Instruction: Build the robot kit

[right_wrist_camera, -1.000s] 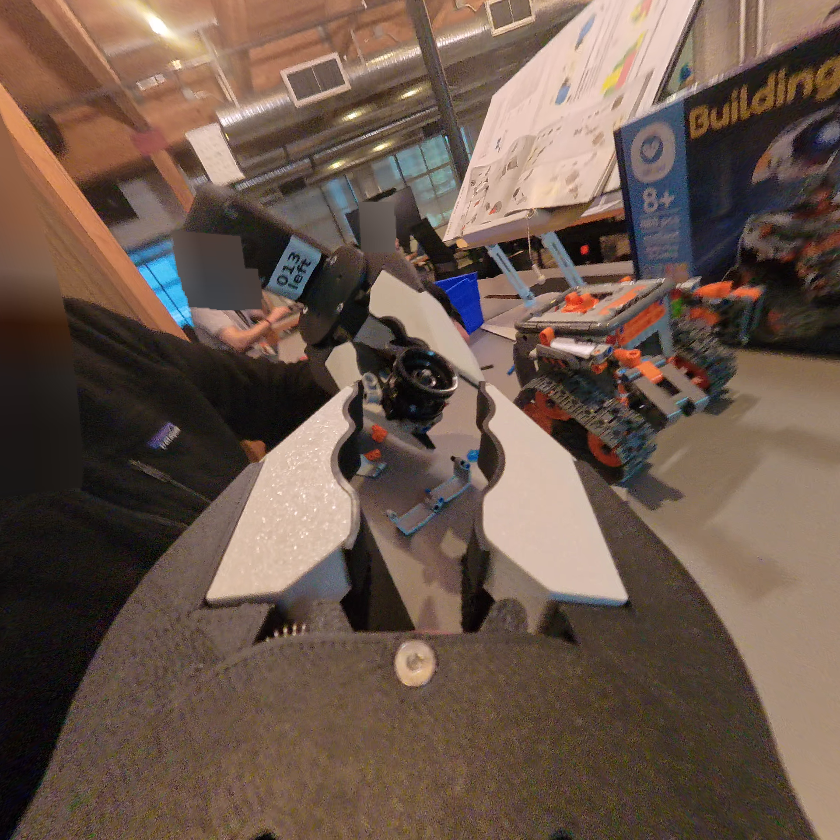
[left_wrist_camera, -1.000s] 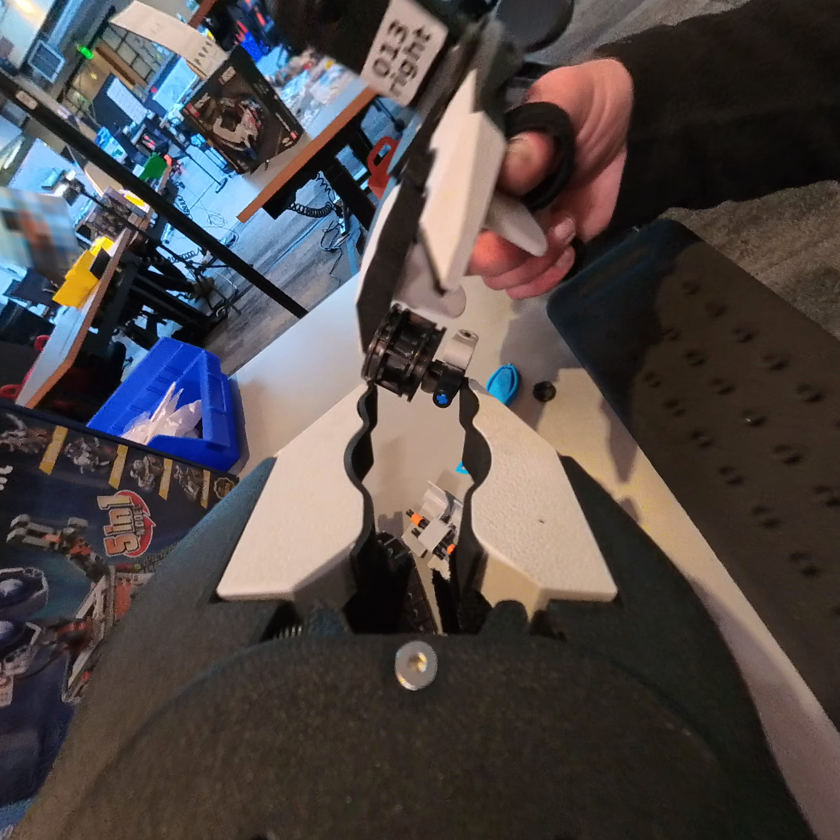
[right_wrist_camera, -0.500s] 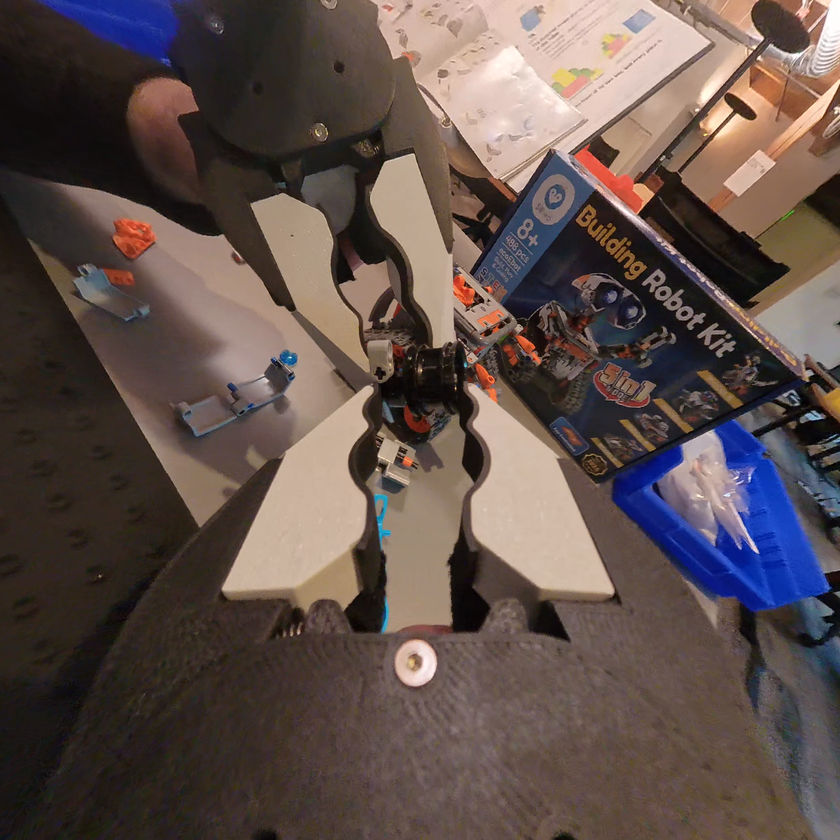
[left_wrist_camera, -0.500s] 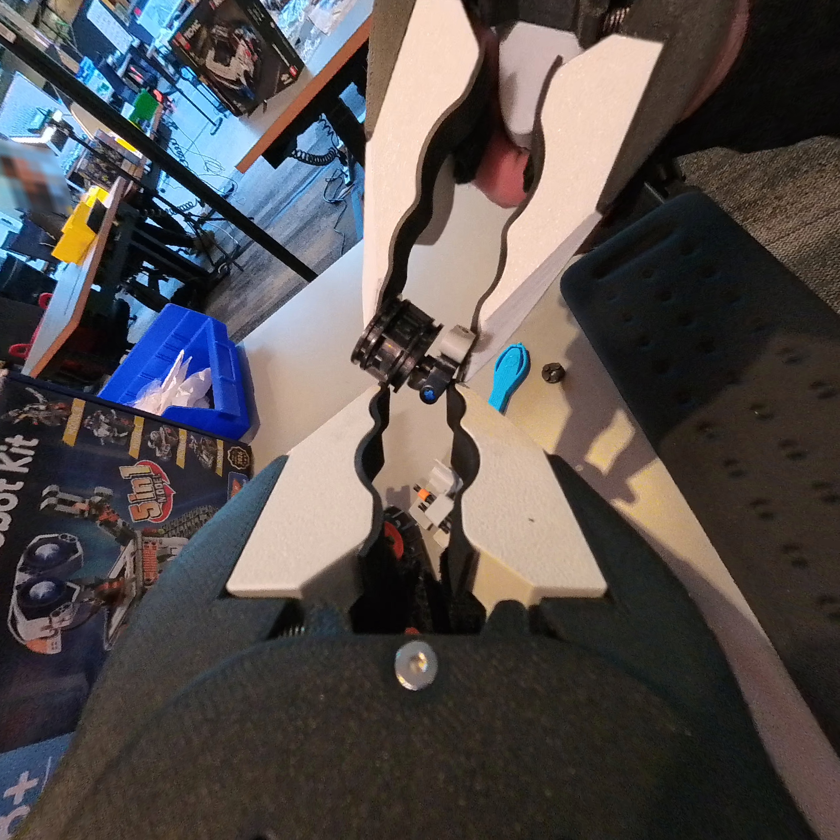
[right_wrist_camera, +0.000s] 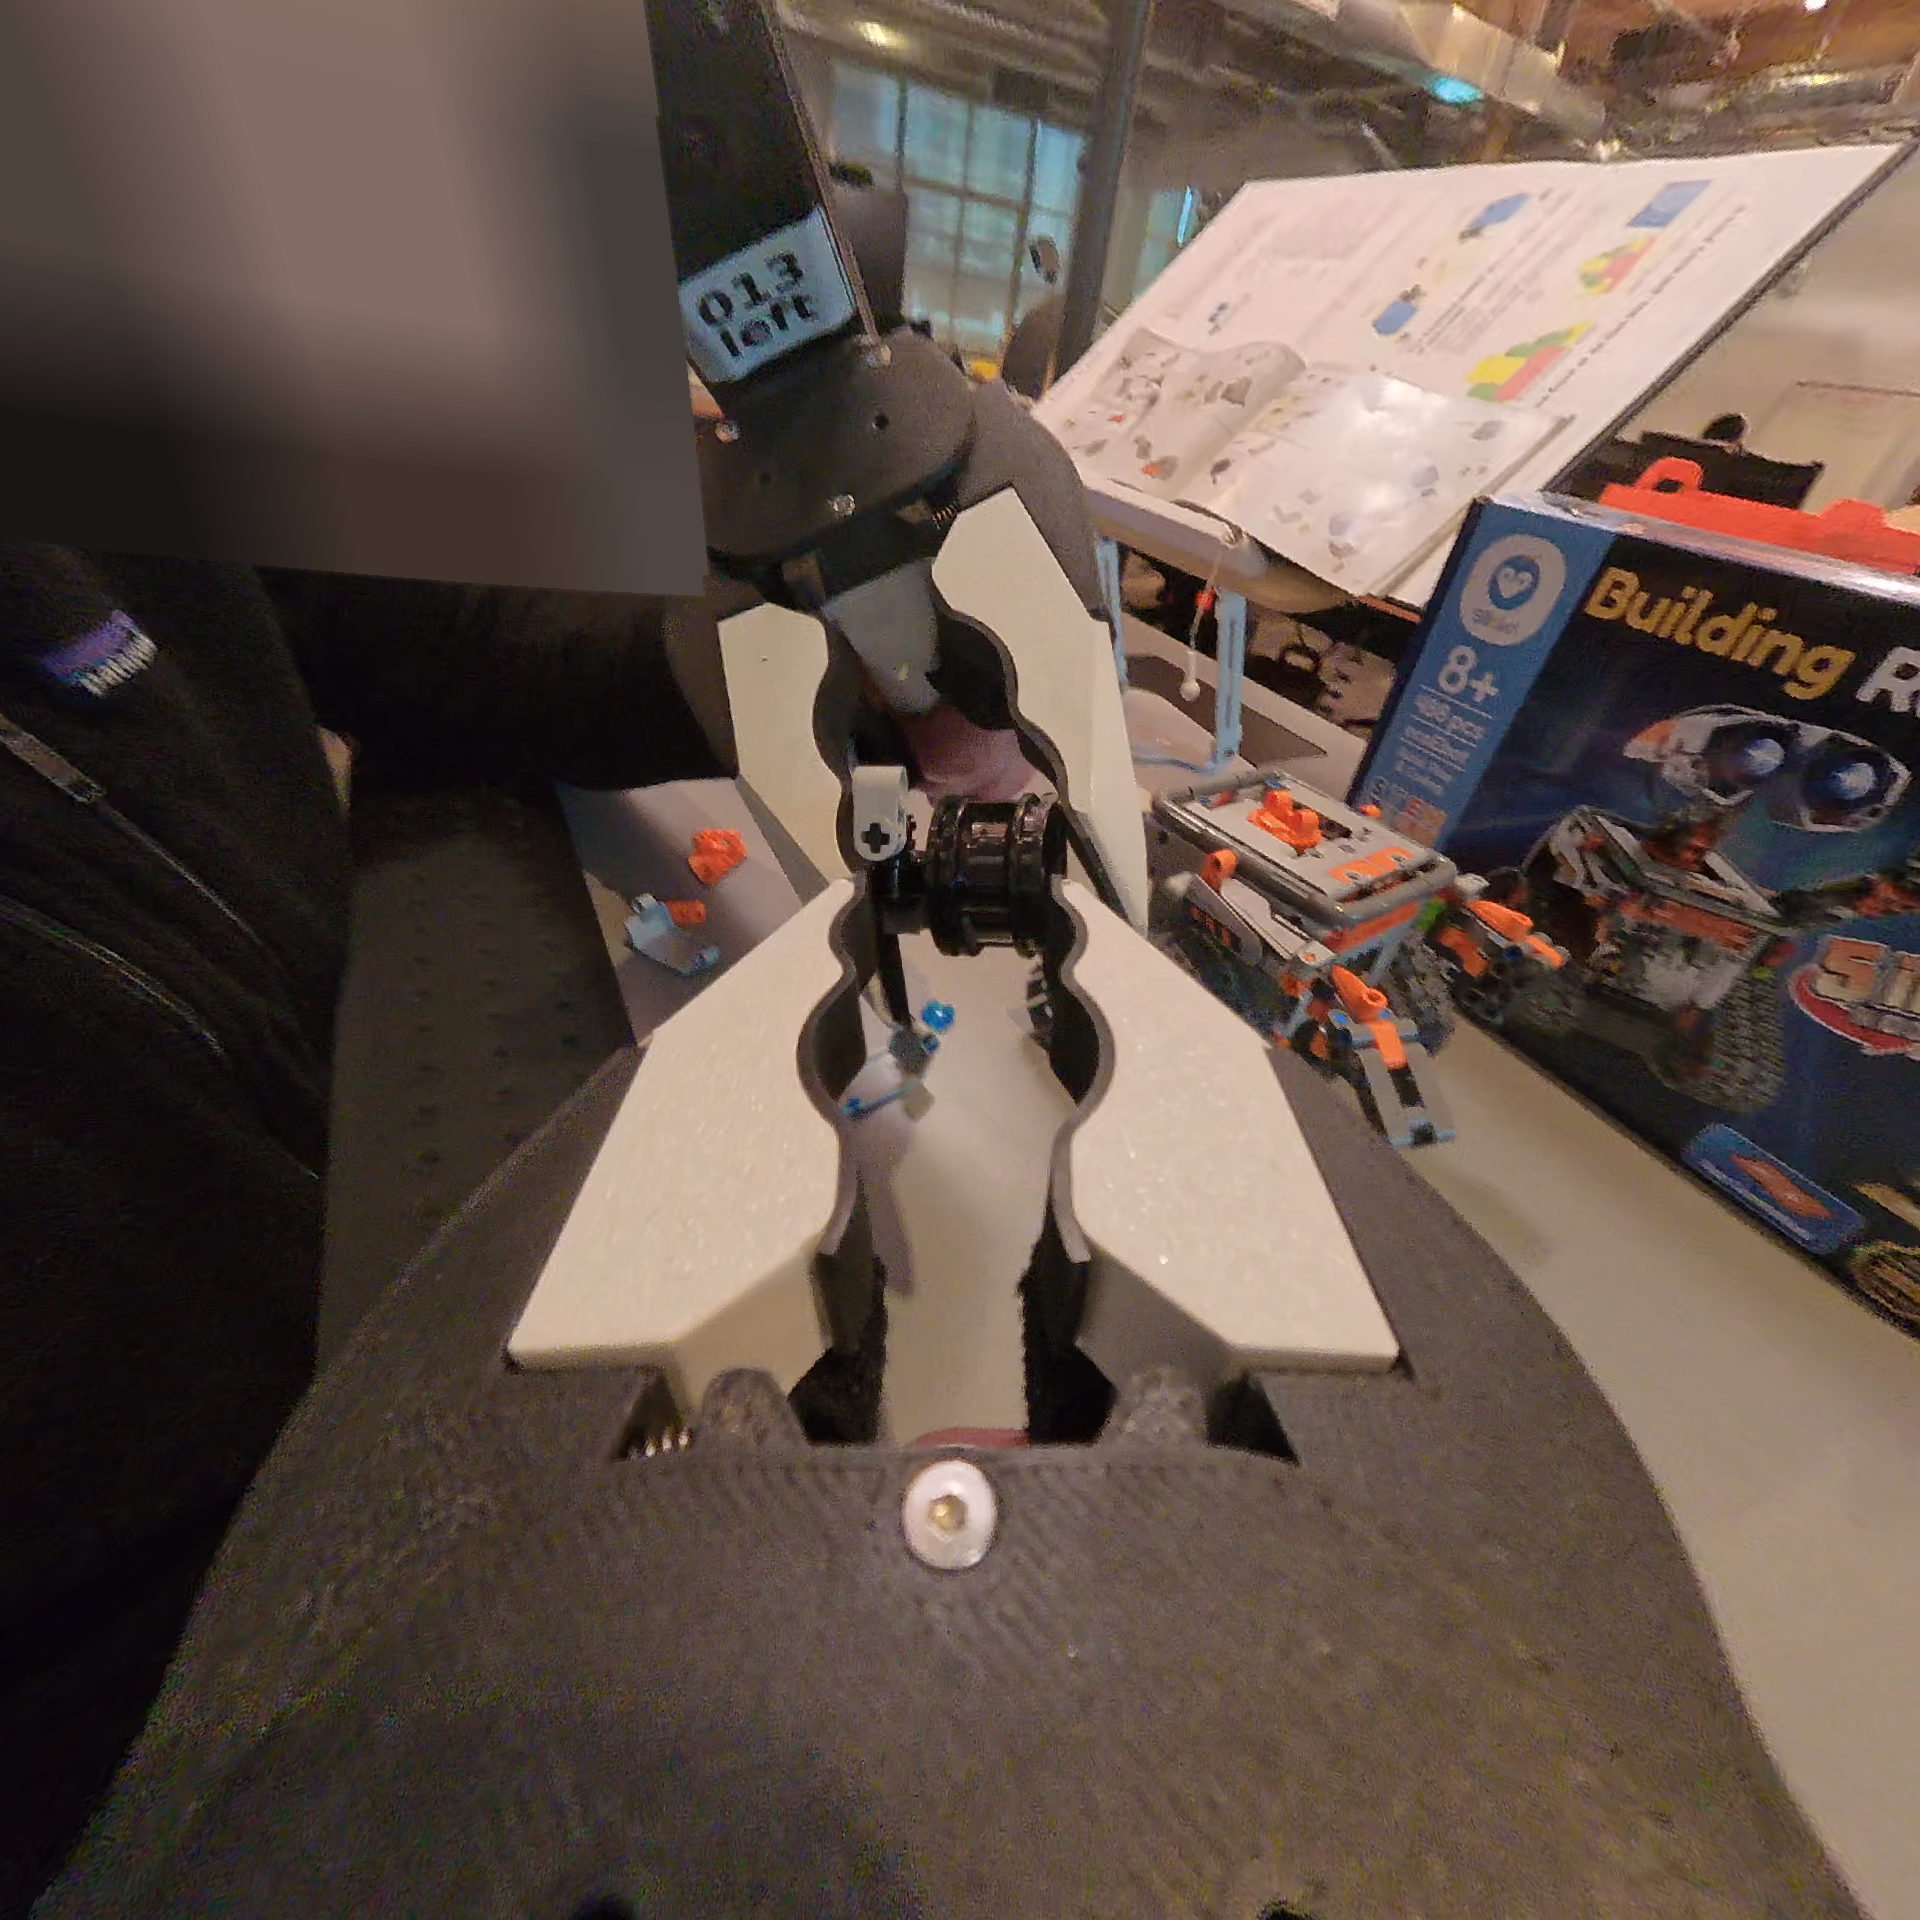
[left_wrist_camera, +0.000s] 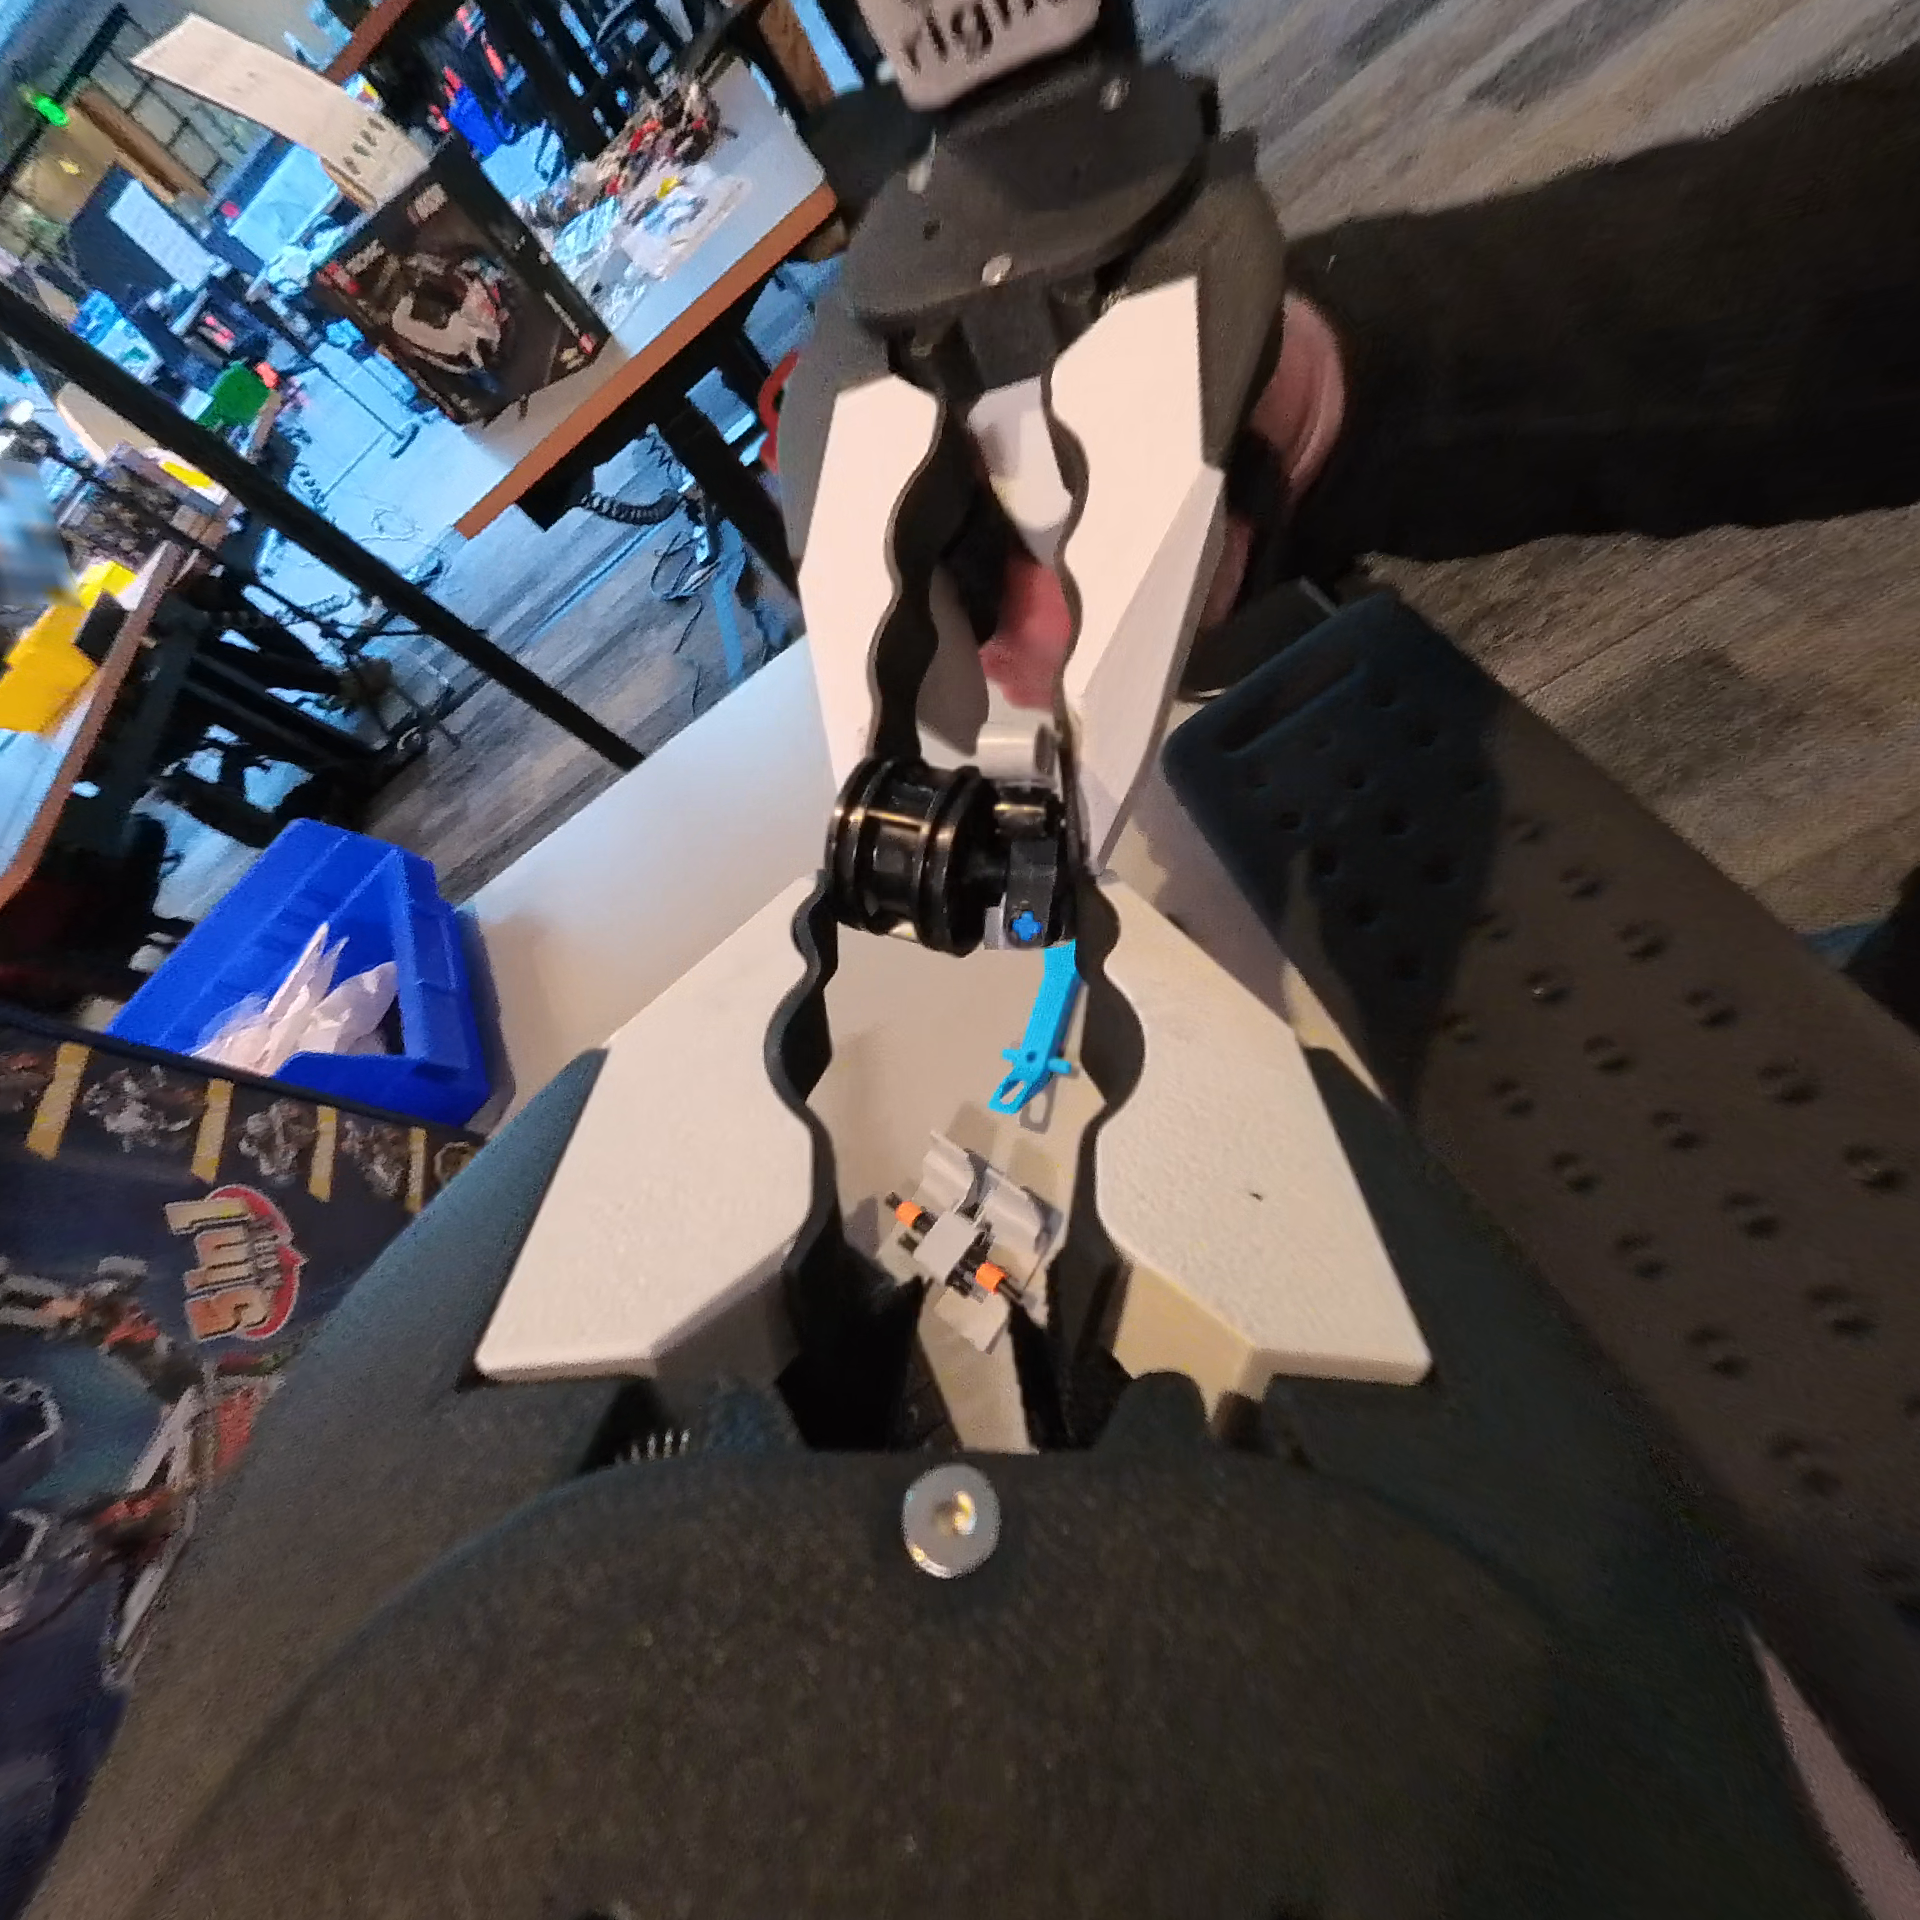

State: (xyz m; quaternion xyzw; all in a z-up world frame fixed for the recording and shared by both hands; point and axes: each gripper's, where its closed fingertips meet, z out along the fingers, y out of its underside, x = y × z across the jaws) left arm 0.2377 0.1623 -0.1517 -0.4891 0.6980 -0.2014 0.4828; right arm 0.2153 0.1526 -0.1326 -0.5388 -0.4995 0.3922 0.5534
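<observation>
Black wheel piece [left_wrist_camera: 920,868] meets both grippers' fingers [right_wrist_camera: 727,1101].

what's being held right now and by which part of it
A black wheel assembly with a grey connector, gripped from opposite sides: the left tool and the right tool both pinch it at their tips.

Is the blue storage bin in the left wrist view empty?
No, the blue bin at the table's far edge holds crumpled clear plastic bags that show above its rim.
</observation>
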